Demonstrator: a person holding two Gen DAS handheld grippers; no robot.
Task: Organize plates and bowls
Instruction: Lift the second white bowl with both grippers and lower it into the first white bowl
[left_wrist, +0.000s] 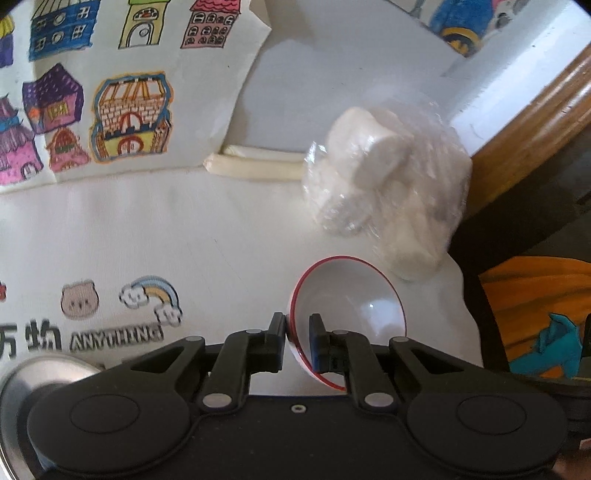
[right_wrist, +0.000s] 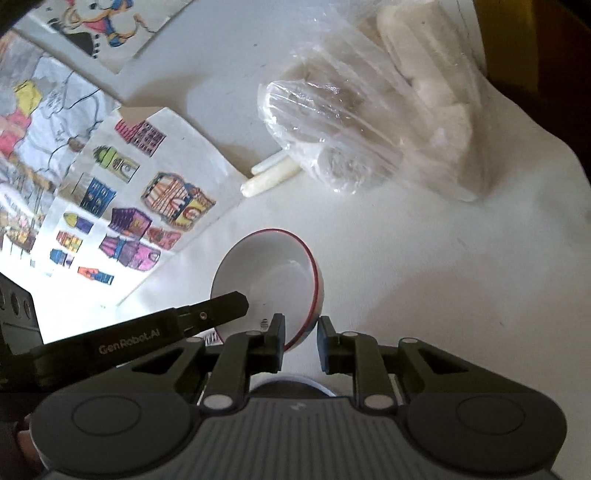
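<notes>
White tablecloth (left_wrist: 221, 229) carries children's drawings (left_wrist: 122, 110); left gripper (left_wrist: 298, 334) clenches the red-rimmed bowl (left_wrist: 354, 295). Only the right wrist view shows right gripper (right_wrist: 301, 338) straddling its opposite rim, apparently without pressing

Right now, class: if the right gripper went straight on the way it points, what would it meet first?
The red-rimmed bowl, whose rim already sits between the right gripper jaws; beyond it, probably the clear plastic bag.

A plastic bag of white rolls (left_wrist: 388, 184) is blocking the upper right; bare tablecloth (left_wrist: 184, 229) is lying open at centre left below the drawings (left_wrist: 110, 92).
</notes>
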